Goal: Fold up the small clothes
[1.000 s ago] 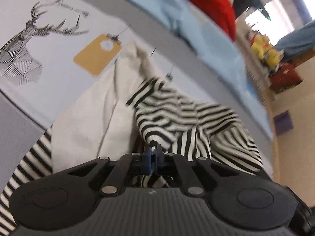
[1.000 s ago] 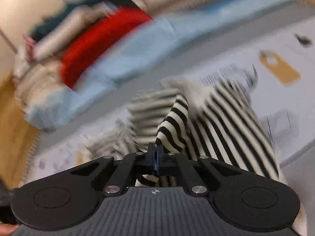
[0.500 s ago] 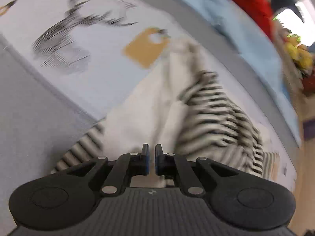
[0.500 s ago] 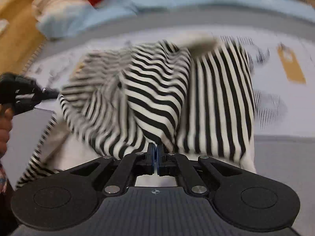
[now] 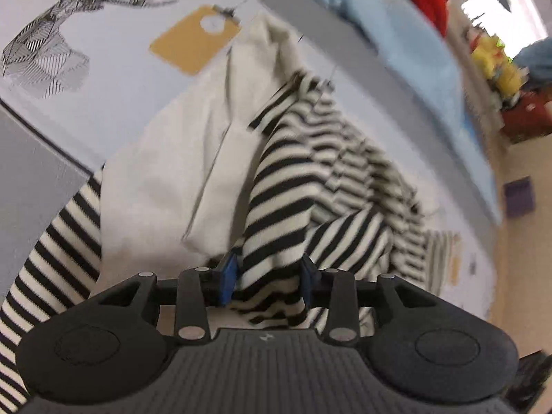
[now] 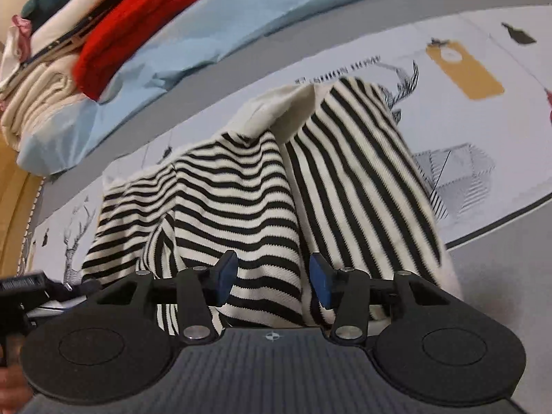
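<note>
A small black-and-white striped garment (image 5: 310, 179) with a cream inside (image 5: 165, 172) lies bunched on the deer-print sheet (image 5: 103, 79). My left gripper (image 5: 267, 277) hangs low over its near edge. Its jaws are opening, and a striped fold stands loosely between the blue pads (image 5: 227, 277). In the right wrist view the same garment (image 6: 241, 200) spreads flat, with a cream flap (image 6: 286, 103) at its far end. My right gripper (image 6: 272, 279) is just above the near hem. Its jaws are opening too, with the striped cloth lying under and between them, unpinched.
A light blue cloth (image 6: 172, 45), a red garment (image 6: 138, 24) and a stack of cream folded clothes (image 6: 38, 100) lie along the far side of the bed. The left gripper's body and a hand (image 6: 17, 296) show at the left edge. Wooden floor (image 5: 524, 276) lies beyond the bed.
Both grippers were shut on striped folds held up off the bed. They have sunk and tipped downward, the cloth has settled on the sheet, and both pairs of jaws now stand apart.
</note>
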